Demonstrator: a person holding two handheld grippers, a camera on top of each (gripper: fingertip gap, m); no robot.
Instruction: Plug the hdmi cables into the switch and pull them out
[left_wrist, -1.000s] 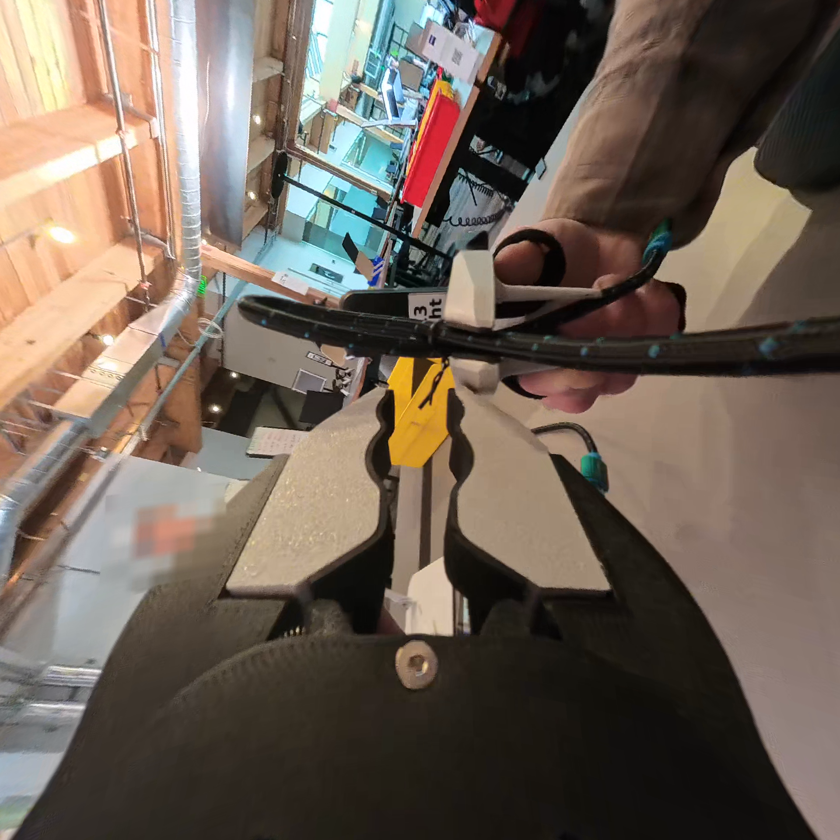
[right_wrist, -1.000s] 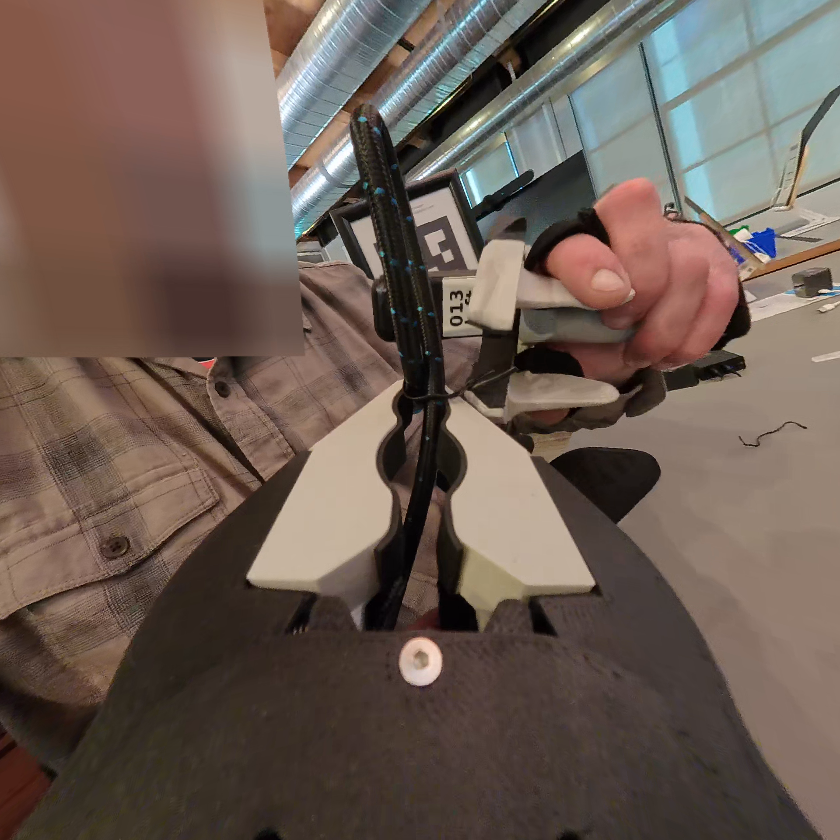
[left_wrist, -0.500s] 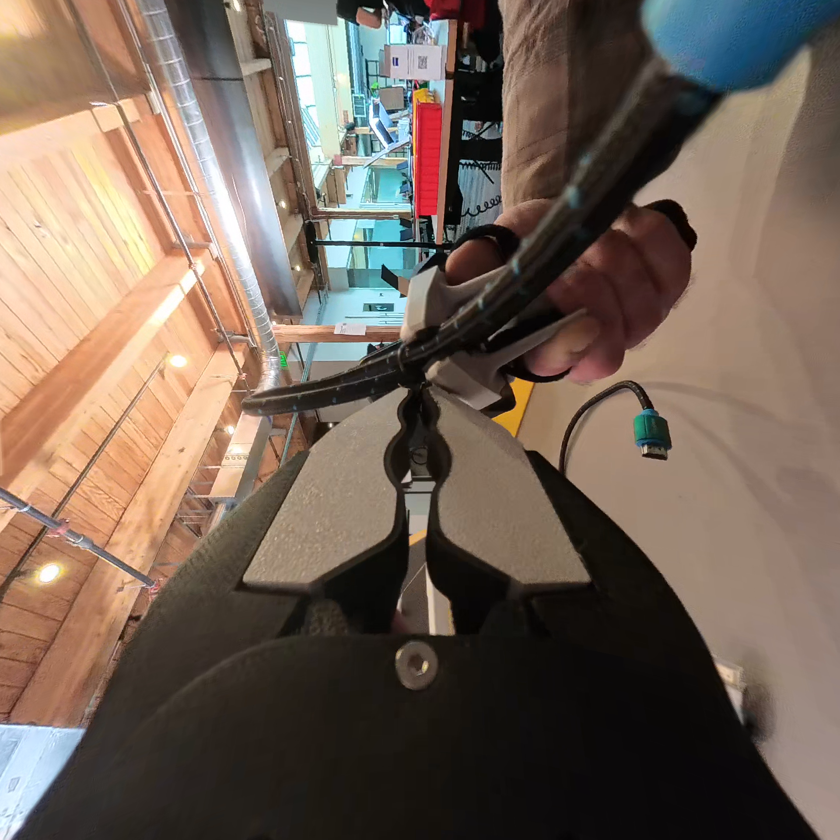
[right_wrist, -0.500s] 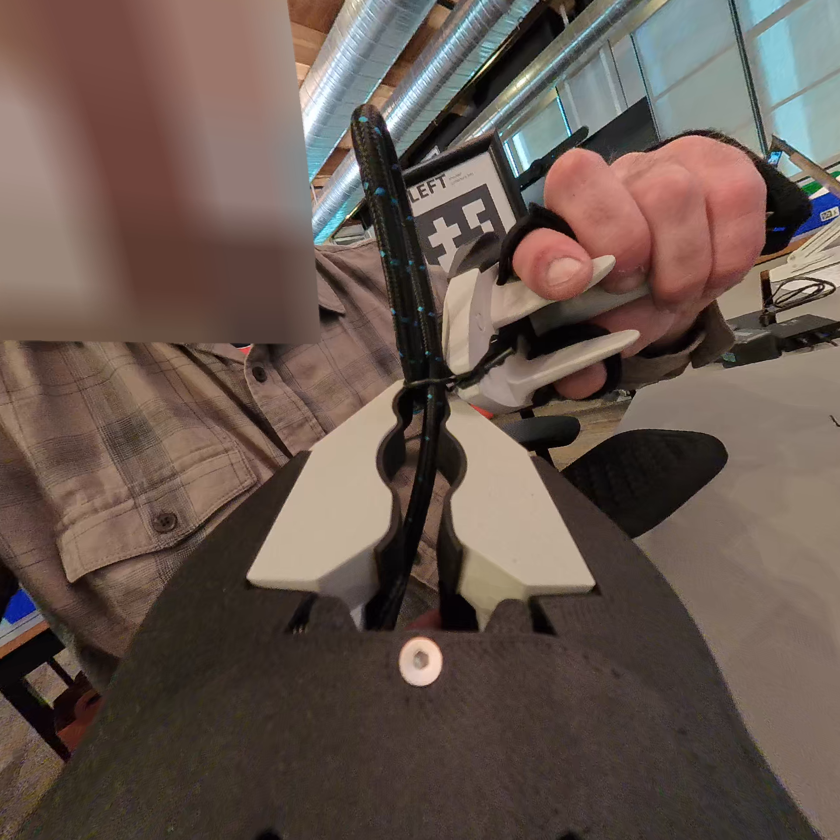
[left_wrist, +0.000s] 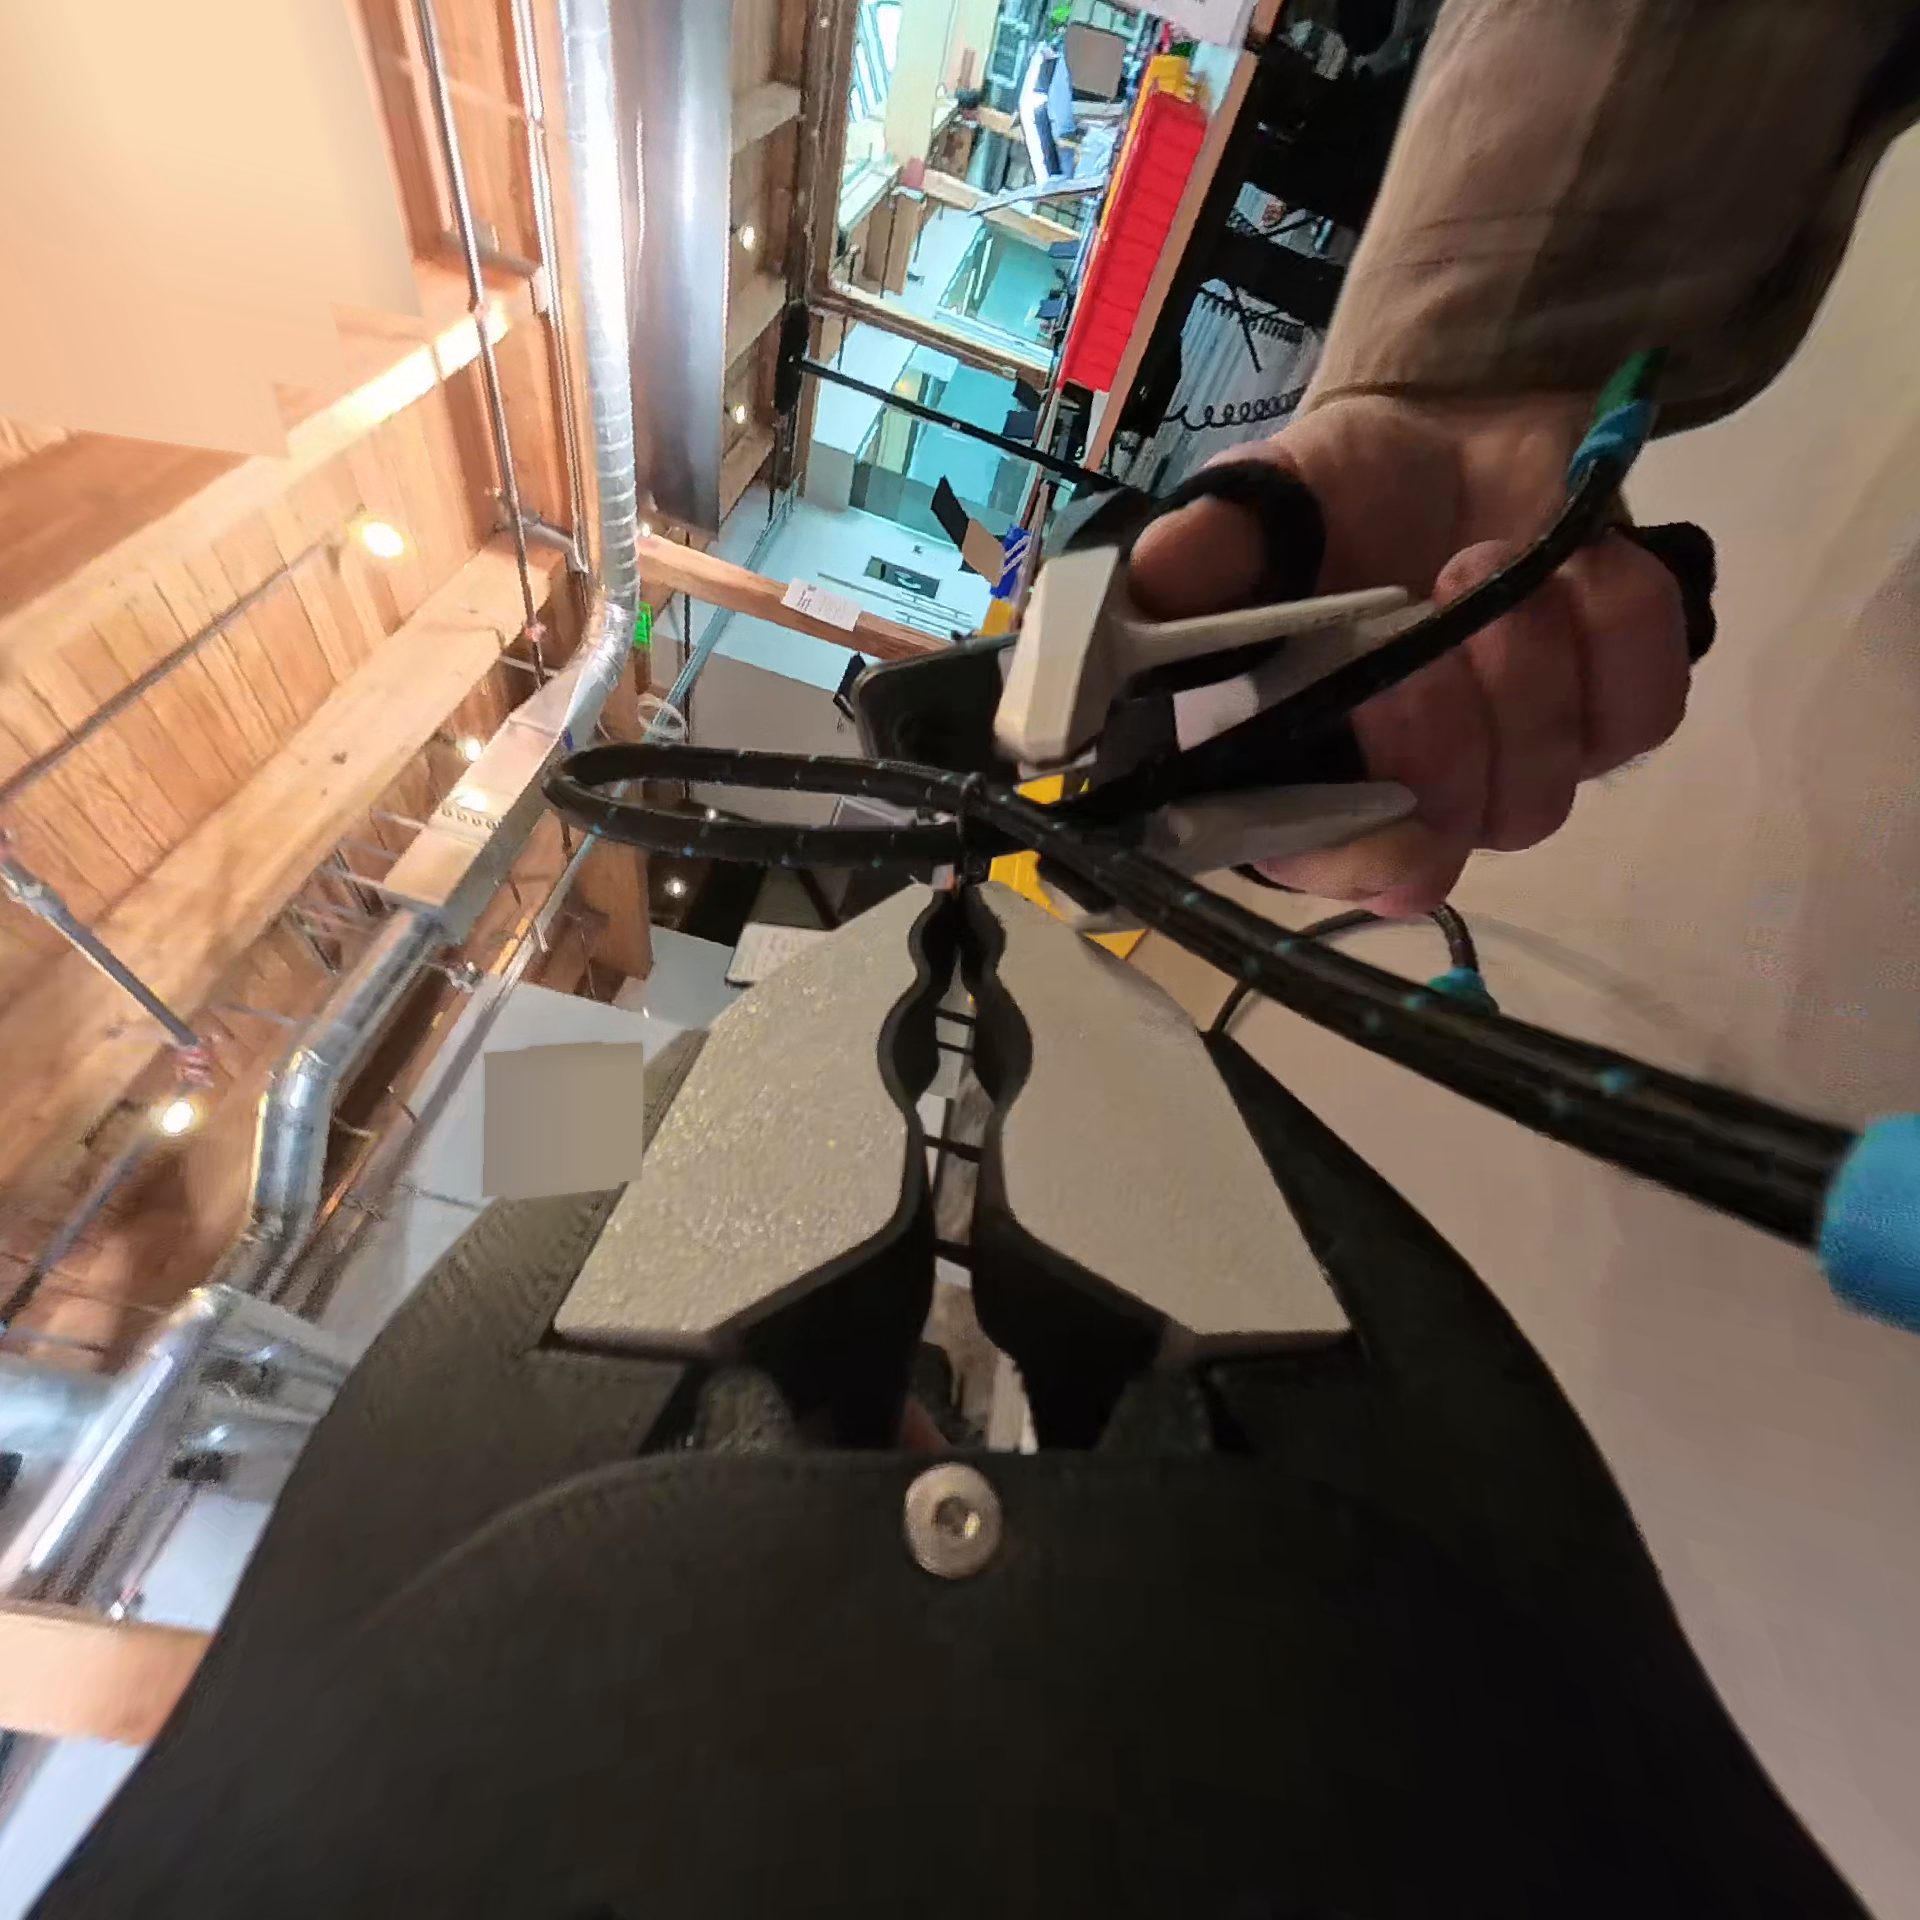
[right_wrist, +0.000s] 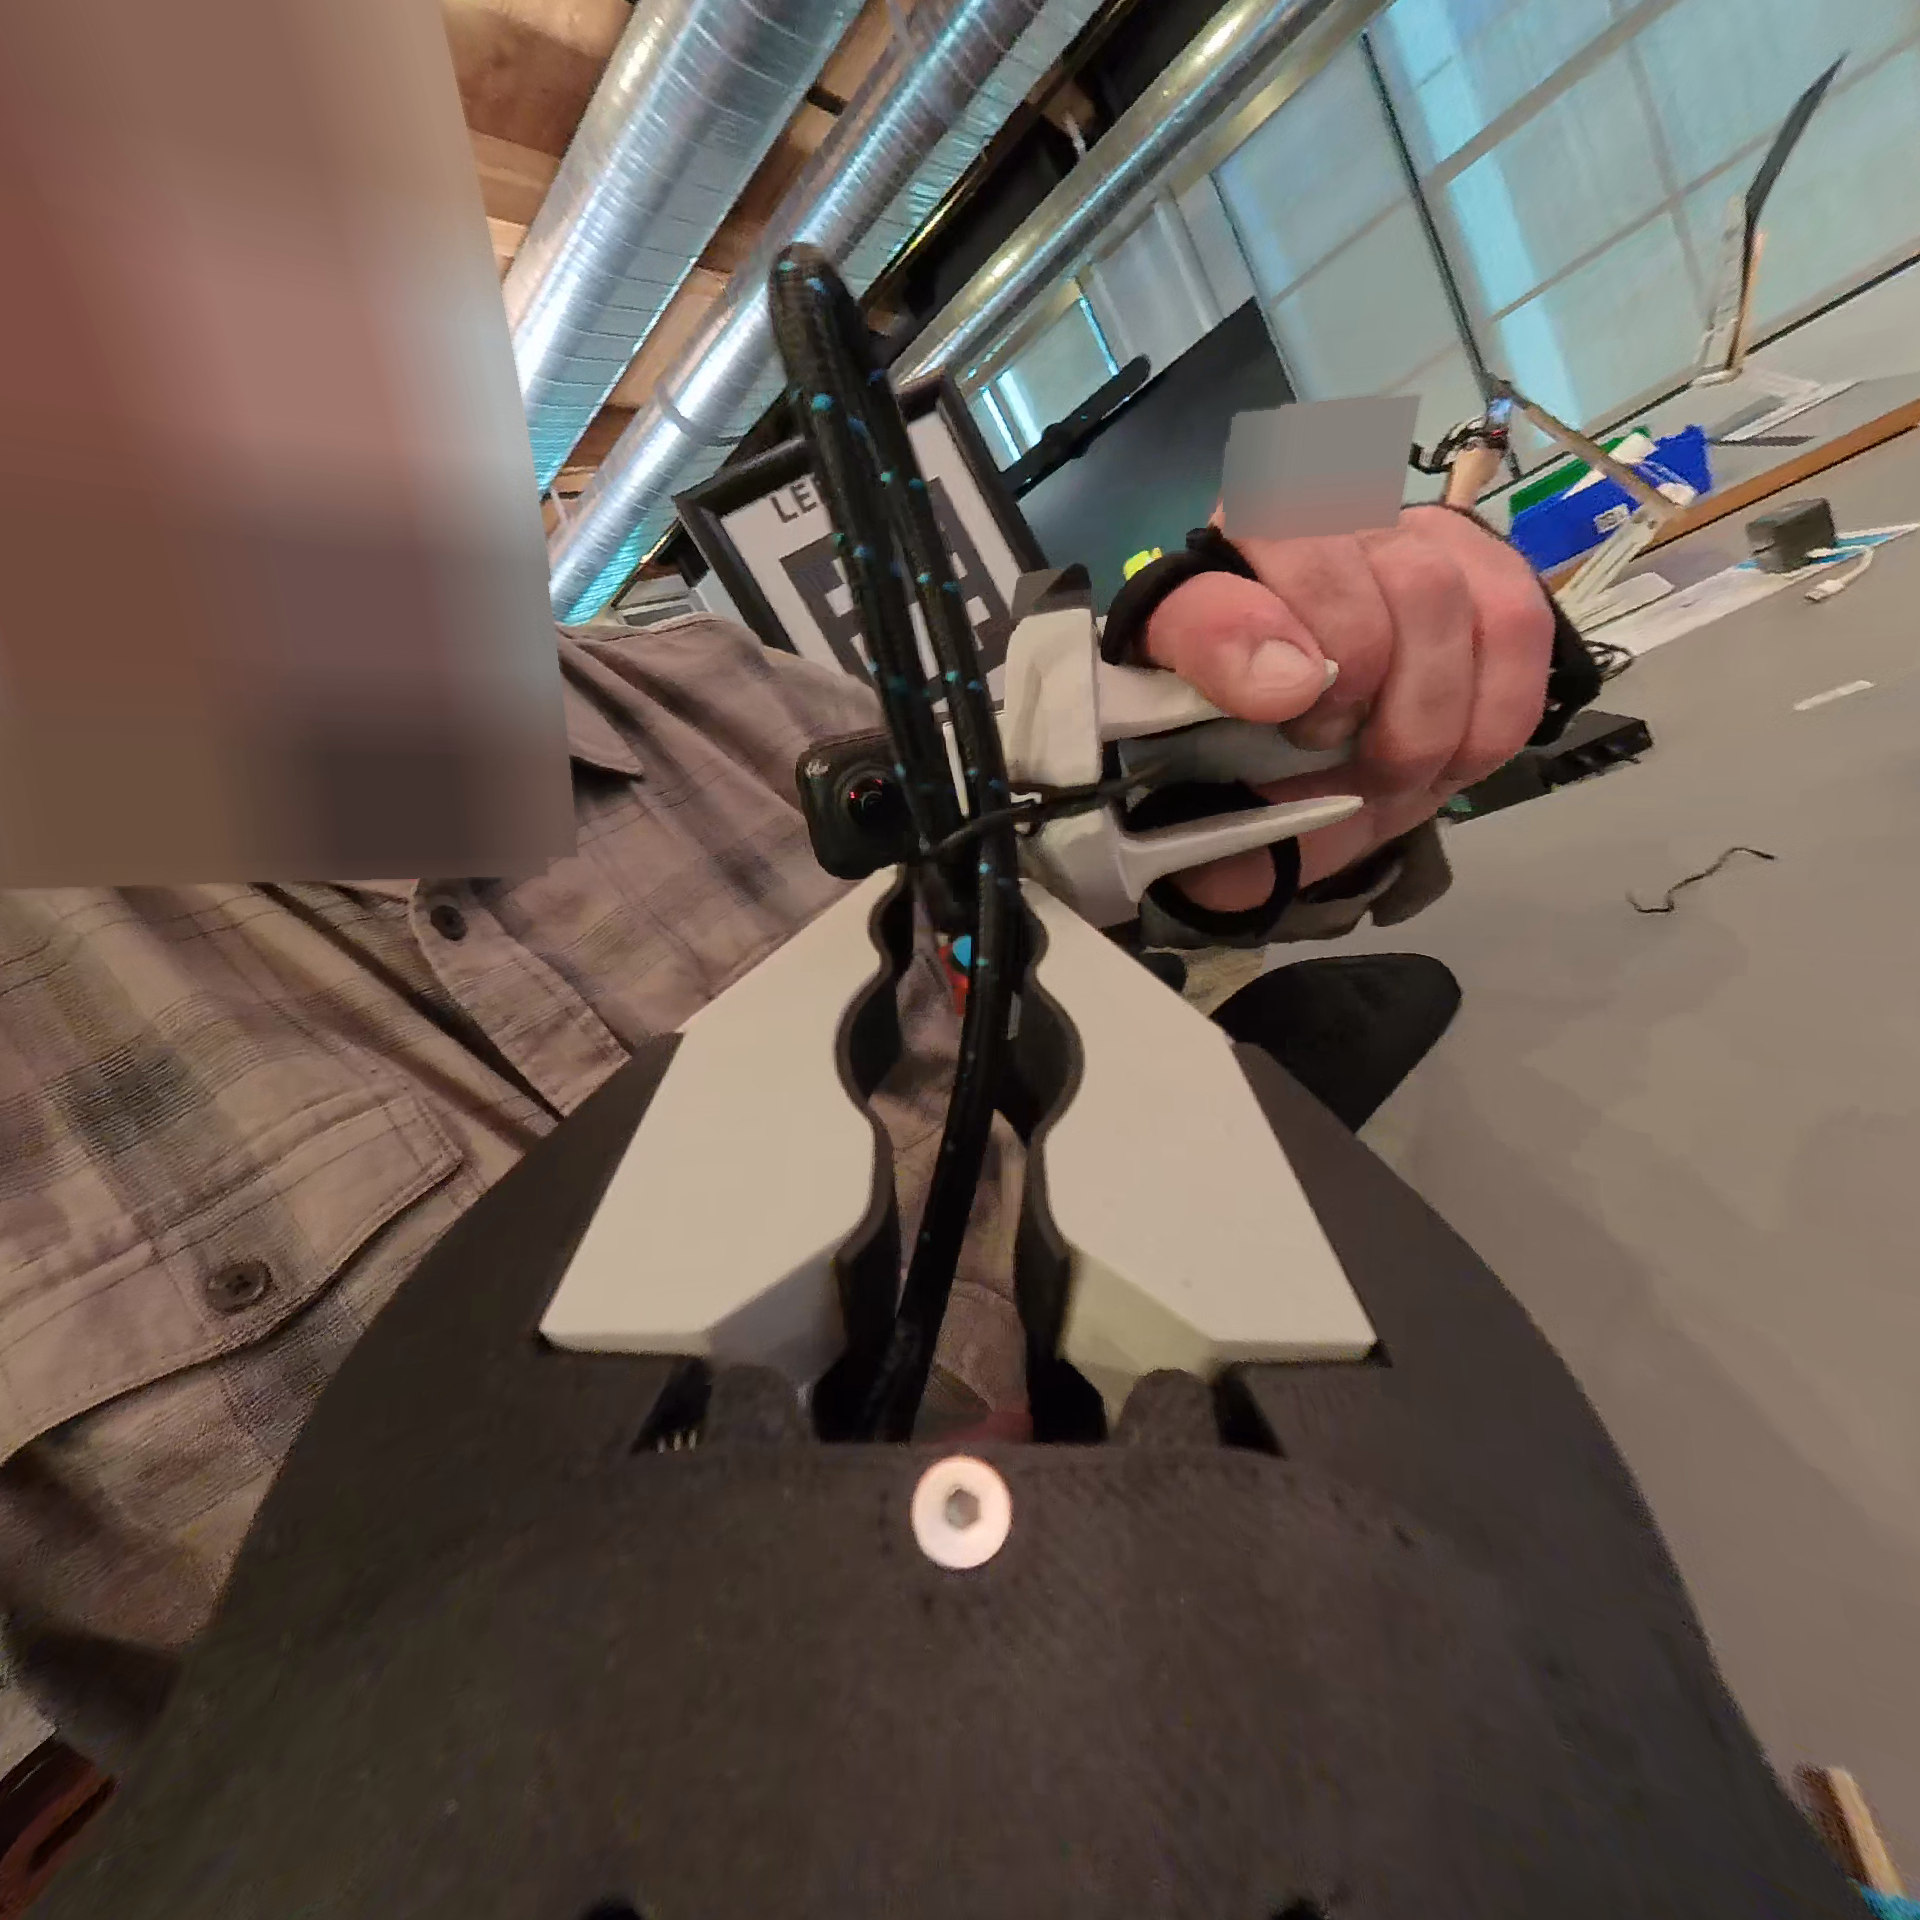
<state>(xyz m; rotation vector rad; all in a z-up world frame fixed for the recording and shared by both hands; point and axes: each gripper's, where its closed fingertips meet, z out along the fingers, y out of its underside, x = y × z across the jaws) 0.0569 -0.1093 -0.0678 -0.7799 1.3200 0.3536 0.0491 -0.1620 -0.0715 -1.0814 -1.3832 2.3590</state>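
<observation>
Still unbundling, not yet plugging: right tool (right_wrist: 961, 914) clamping the coiled HDMI cable (right_wrist: 883, 540) aloft, left tool (left_wrist: 961, 904) pinching its twist tie (left_wrist: 971, 821) shut, needing a pull free.

Black braided HDMI cable (right_wrist: 940, 1049) with blue flecks, looped and tie-bound, held aloft off the table.

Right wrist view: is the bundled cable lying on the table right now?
No. The bundled cable is held up in the air, clamped at its tie between the right gripper fingertips, well above the grey table.
</observation>
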